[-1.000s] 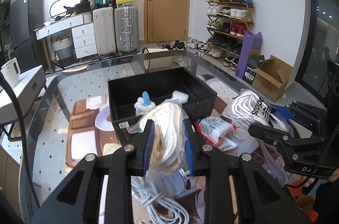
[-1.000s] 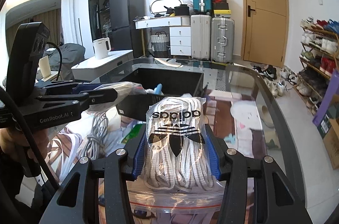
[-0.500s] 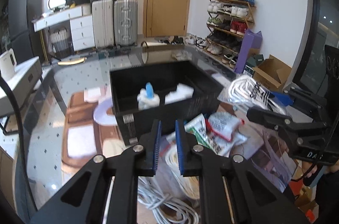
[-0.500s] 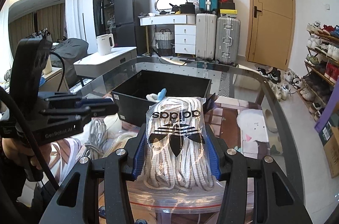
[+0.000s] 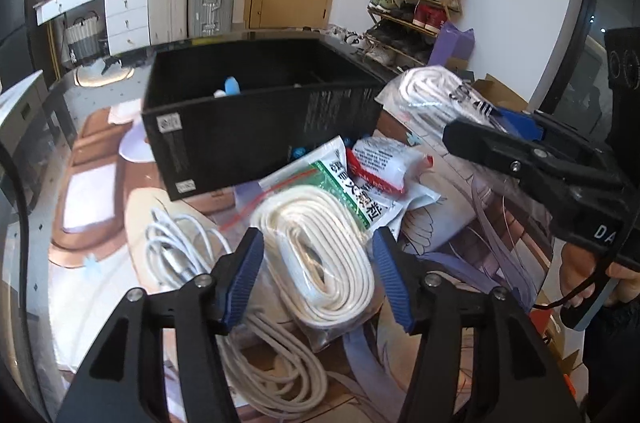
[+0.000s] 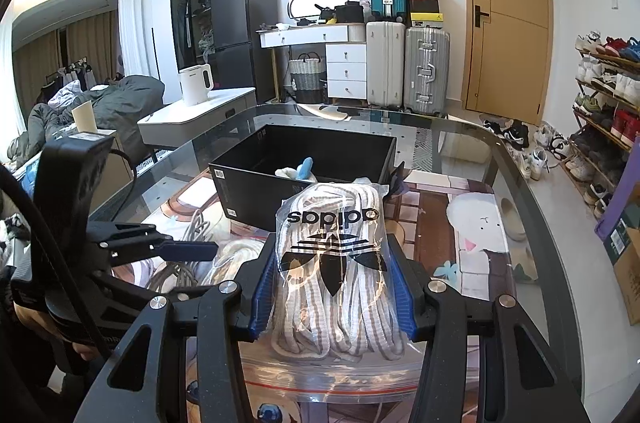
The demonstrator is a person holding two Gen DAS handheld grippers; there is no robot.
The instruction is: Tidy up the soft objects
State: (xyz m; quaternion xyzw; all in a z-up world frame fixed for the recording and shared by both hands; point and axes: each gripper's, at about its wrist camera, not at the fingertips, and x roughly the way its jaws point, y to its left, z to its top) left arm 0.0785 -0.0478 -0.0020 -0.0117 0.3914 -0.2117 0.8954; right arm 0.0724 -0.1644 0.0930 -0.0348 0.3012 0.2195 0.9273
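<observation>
A clear bag of cream rope (image 5: pixel 312 223) lies on the glass table in front of the black box (image 5: pixel 240 143). My left gripper (image 5: pixel 318 277) straddles this bag; its jaws are opening and the blue pads (image 5: pixel 244 275) stand just clear of it. My right gripper (image 6: pixel 334 287) is shut on a clear Adidas bag of white and grey laces (image 6: pixel 332 223), held above the table right of the box. In the left wrist view that bag (image 5: pixel 428 91) and the right gripper (image 5: pixel 500 131) hang at the right. A blue and white soft item (image 5: pixel 231 86) sits inside the box.
A loose white cable (image 5: pixel 176 247) coils left of the rope bag. A green and white packet (image 5: pixel 352 183) and a red and white packet (image 5: pixel 380 163) lie against the box front. A cartoon mat shows under the glass. A shoe rack (image 6: pixel 608 83) stands at the right wall.
The rope bag that my left gripper held up near the box now lies on the table. That gripper shut empty, sank, and now stands open around the bag. The right gripper kept still.
</observation>
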